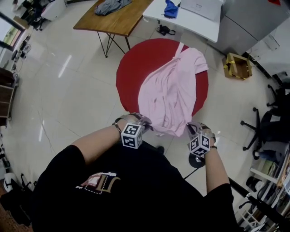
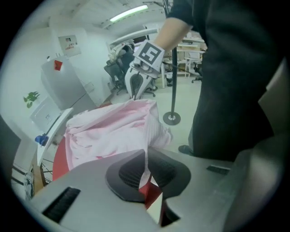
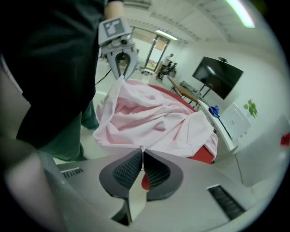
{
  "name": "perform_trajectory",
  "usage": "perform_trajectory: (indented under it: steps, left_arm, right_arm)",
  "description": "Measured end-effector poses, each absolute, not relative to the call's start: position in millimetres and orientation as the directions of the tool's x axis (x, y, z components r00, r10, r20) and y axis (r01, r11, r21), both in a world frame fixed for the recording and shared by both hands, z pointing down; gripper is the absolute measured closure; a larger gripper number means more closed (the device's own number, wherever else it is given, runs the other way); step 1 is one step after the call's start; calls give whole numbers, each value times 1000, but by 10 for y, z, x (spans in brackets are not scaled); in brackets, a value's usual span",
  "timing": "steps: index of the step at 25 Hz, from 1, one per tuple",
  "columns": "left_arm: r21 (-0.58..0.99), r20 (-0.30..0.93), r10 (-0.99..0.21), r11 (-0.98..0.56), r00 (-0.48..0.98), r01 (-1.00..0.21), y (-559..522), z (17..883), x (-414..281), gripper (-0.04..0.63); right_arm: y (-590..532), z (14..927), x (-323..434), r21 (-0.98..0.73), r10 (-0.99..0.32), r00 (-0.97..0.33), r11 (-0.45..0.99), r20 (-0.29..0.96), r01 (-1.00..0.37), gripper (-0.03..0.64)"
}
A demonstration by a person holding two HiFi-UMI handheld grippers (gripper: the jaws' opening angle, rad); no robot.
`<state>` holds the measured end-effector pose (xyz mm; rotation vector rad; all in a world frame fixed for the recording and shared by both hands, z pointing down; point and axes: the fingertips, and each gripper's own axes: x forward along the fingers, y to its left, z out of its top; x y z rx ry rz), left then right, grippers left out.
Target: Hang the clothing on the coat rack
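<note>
- Head view: a pink clothing (image 1: 172, 95) is seen spread over a red round tabletop (image 1: 131, 77).
- The near edge of the clothing is hung off the rim on the person's side.
- That edge is held by two tools, one at each end.
- The left tool (image 1: 146, 123) is clenched on the left end of the edge. In the left gripper view, a thin bit of pink cloth is seen pinched between its dark pads (image 2: 129, 174).
- The right tool (image 1: 194, 128) is clenched on the right end of the edge. In the right gripper view, a small bit of cloth is seen nipped at the tips of its pads (image 3: 156, 171).
- The two tools are kept apart, and the pink edge is run between them.
- The rest of the clothing is laid in soft folds on the red tabletop, with a narrow part pointed to the far side.
- A black pole on a round foot (image 2: 172, 118) is stood on the pale floor (image 1: 72, 90), near the person's right side.
- Farther off, a wooden tabletop (image 1: 122, 20) with a grey cloth (image 1: 111, 5) on it is seen.
- Beside it, a white tabletop (image 1: 190, 22) with a blue cloth (image 1: 171, 9) on it is seen.
</note>
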<state>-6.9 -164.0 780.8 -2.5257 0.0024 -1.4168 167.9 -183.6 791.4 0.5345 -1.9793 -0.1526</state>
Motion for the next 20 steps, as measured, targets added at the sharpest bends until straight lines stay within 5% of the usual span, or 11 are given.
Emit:
perform_trajectory:
  steps: [7,12,20]
  left_arm:
    - [-192,618,-245,-968,747,-160,-2033,6653,-483,588]
    - [-158,382,-396,-918,835,-363,-2527,5552,-787,589]
    - [-260,35,-377,-897,925,-356,-2915,3822,-912,589]
  right_arm:
    - [-1988,6649,1640,-20,-596,-619,712,512,-702,607]
    - [-1985,5465,1573,-202,-715,-659,627,234,-752,609]
    - [-1743,3652,1406,-212,-797,-585,604,-152,-768,609]
